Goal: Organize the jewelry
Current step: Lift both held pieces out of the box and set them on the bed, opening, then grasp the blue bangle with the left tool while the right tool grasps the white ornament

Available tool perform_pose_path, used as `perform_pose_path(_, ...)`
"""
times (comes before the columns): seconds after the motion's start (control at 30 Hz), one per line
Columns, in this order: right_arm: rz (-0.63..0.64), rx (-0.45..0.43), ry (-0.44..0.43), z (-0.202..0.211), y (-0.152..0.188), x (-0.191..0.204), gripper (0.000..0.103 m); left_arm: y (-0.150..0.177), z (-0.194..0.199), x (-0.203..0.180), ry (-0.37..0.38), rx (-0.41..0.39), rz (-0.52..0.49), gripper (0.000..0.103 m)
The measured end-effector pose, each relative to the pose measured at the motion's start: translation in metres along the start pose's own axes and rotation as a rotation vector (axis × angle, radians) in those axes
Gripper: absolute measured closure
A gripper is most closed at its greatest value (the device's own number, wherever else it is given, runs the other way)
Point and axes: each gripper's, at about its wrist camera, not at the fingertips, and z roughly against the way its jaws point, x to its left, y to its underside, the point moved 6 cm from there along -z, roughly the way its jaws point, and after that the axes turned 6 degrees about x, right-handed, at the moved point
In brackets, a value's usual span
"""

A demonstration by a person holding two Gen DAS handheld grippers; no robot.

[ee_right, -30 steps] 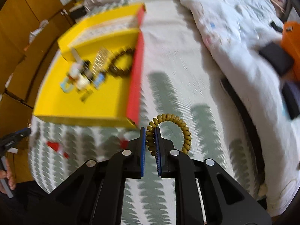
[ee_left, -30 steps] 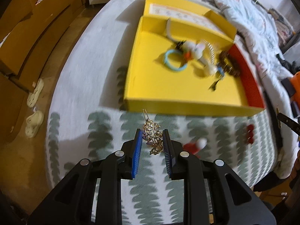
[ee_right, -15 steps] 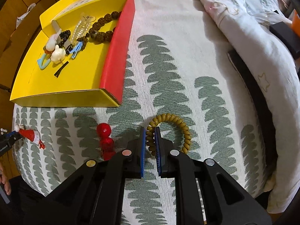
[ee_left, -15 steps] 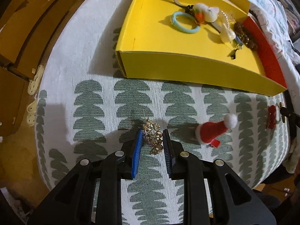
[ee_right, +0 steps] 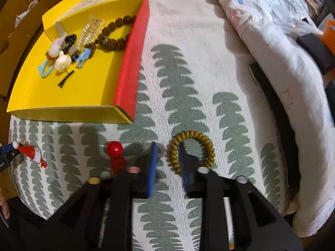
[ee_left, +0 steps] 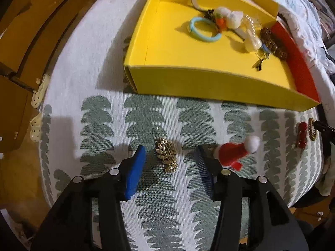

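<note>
A gold leaf hairpin (ee_left: 166, 156) lies flat on the leaf-patterned bed cover between the fingers of my left gripper (ee_left: 170, 148). Its jaws are opening and the blue pads stand clear of the pin on both sides. An olive spiral hair tie (ee_right: 206, 144) rests on the cover at my right gripper (ee_right: 167, 146). These jaws are opening too: one finger is inside the ring, the other outside, and neither presses the coil. Beyond stands the yellow box (ee_left: 209, 87) with a blue hair ring (ee_left: 204, 31), a brown bead bracelet (ee_right: 117, 33) and several other pieces.
A red Santa-hat clip (ee_left: 234, 152) lies just right of the left gripper. A red bead clip (ee_right: 116, 154) lies just left of the right gripper. A rumpled quilt (ee_right: 272, 31) covers the right side. Wooden furniture (ee_left: 31, 31) and slippers (ee_left: 38, 96) are beyond the bed's left edge.
Both grippers came down to the bed cover with their pieces. Both then opened their jaws, so the hairpin and the hair tie now lie released on the fabric.
</note>
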Motion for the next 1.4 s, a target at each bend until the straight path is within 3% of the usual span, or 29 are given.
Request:
perform_pose_path(0.07,0.002,-0.042,0.016,0.013,-0.003,0.004,0.052,0.0,0.009,-0.001,0.006,-0.025,0.001,0.053)
perform_pose_path(0.13,0.007,-0.087,0.024,0.026,-0.008,0.011,0.047,-0.005,0.02,-0.004,0.016,-0.056,0.002,0.053)
perform_pose_path(0.4,0.103,-0.222,-0.142,0.059,-0.035,0.069,0.047,-0.033,0.056,-0.012,0.091,-0.169,-0.003,0.049)
perform_pose_path(0.53,0.145,-0.225,-0.191,0.053,-0.052,0.102,0.047,-0.062,0.055,-0.014,0.102,-0.194,0.013,0.049)
perform_pose_path(0.63,0.168,-0.204,-0.212,0.041,-0.065,0.125,0.047,-0.084,0.047,-0.017,0.067,-0.21,0.02,0.048)
perform_pose_path(1.0,0.179,-0.149,-0.289,0.001,-0.106,0.167,0.048,-0.129,0.001,-0.013,0.057,-0.116,0.027,0.049)
perform_pose_path(1.4,0.196,-0.137,-0.231,-0.027,-0.126,0.178,0.049,-0.158,-0.02,-0.01,0.054,-0.088,0.025,0.05)
